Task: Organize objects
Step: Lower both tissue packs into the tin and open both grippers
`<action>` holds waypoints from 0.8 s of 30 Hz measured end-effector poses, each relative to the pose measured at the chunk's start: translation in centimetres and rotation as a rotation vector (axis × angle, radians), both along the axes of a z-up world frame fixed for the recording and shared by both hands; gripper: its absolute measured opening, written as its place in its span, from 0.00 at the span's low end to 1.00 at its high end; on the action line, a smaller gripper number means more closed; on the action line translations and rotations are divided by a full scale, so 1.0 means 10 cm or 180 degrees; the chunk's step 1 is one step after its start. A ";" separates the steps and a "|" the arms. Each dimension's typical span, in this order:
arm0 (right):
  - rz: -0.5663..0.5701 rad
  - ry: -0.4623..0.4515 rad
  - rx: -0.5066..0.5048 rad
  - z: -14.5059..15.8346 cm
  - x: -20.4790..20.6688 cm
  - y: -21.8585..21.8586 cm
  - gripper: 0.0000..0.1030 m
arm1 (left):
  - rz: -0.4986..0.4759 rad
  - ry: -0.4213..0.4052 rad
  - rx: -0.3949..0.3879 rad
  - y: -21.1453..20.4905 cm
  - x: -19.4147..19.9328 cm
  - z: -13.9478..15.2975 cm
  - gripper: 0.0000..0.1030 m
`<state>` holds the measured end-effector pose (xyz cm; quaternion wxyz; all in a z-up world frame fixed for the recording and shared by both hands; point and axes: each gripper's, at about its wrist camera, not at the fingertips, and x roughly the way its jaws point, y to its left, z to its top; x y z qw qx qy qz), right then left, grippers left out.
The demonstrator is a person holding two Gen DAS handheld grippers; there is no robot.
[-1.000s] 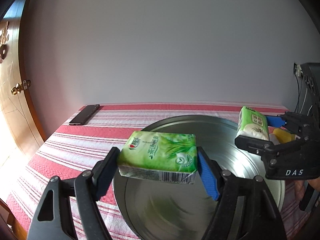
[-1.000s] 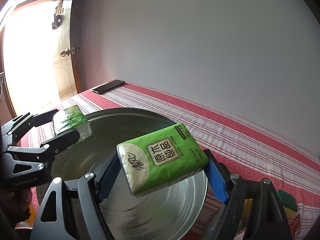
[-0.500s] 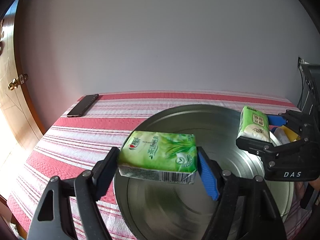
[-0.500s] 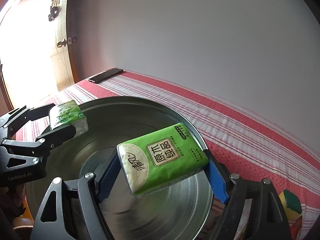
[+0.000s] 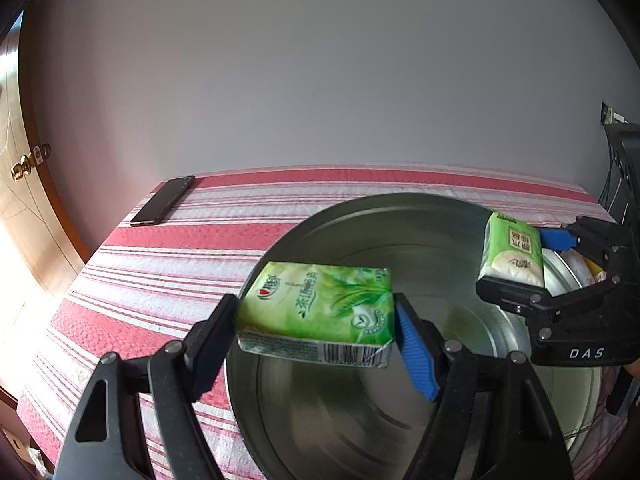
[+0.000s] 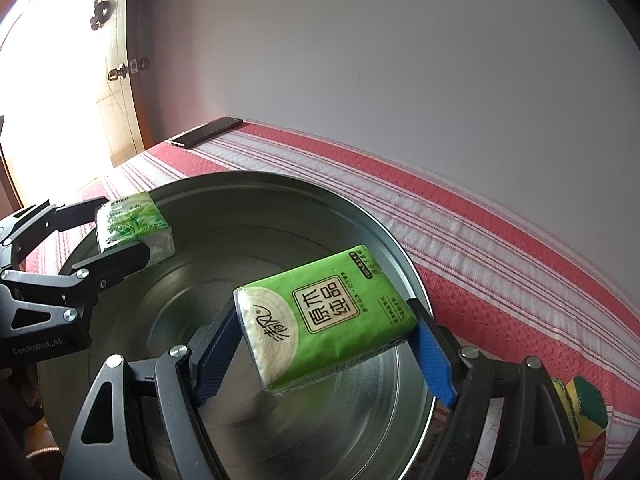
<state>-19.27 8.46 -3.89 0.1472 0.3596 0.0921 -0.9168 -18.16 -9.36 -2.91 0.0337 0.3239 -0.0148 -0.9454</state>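
In the left wrist view my left gripper point(image 5: 316, 316) is shut on a green tissue pack with a leaf print point(image 5: 320, 298), held flat above the near-left part of a big round metal basin point(image 5: 400, 204). At the right my right gripper point(image 5: 520, 266) grips a second green pack point(image 5: 512, 254) over the basin's right side. The right wrist view shows that pack, with a label of Chinese characters point(image 6: 332, 312), clamped in the right gripper point(image 6: 326, 320) above the basin point(image 6: 280, 182). The left gripper point(image 6: 124, 232) and its leaf-print pack point(image 6: 132, 222) sit at the left.
The basin stands on a red-and-white striped cloth point(image 5: 160, 272). A dark phone point(image 5: 164, 200) lies at the cloth's far left corner, near a wooden door point(image 5: 24, 184). A yellow-green sponge point(image 6: 584, 404) lies on the cloth right of the basin. A plain wall rises behind.
Both grippers, each still holding its pack, have sunk a little and tipped downward over the basin. More of the basin's inside shows in both views.
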 end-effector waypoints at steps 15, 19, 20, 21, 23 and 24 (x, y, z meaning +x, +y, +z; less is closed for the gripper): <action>-0.0045 0.0043 0.0029 -0.02 0.07 -0.04 0.80 | 0.0039 0.0161 -0.0095 0.03 0.11 0.04 0.93; -0.0063 0.0157 -0.0101 0.05 0.19 0.00 0.81 | 0.0025 0.0268 -0.0052 0.02 0.17 0.07 0.96; -0.0079 0.0202 -0.0130 0.08 0.23 0.02 0.81 | 0.0024 0.0296 -0.0043 0.03 0.19 0.08 0.97; -0.0080 0.0219 -0.0152 0.09 0.24 0.03 0.82 | 0.0031 0.0316 -0.0033 0.04 0.21 0.08 0.98; -0.0081 0.0233 -0.0178 0.13 0.26 0.05 0.85 | 0.0042 0.0341 -0.0014 0.05 0.24 0.09 0.98; -0.0094 0.0246 -0.0177 0.14 0.27 0.06 0.86 | 0.0047 0.0354 0.0009 0.05 0.25 0.10 0.98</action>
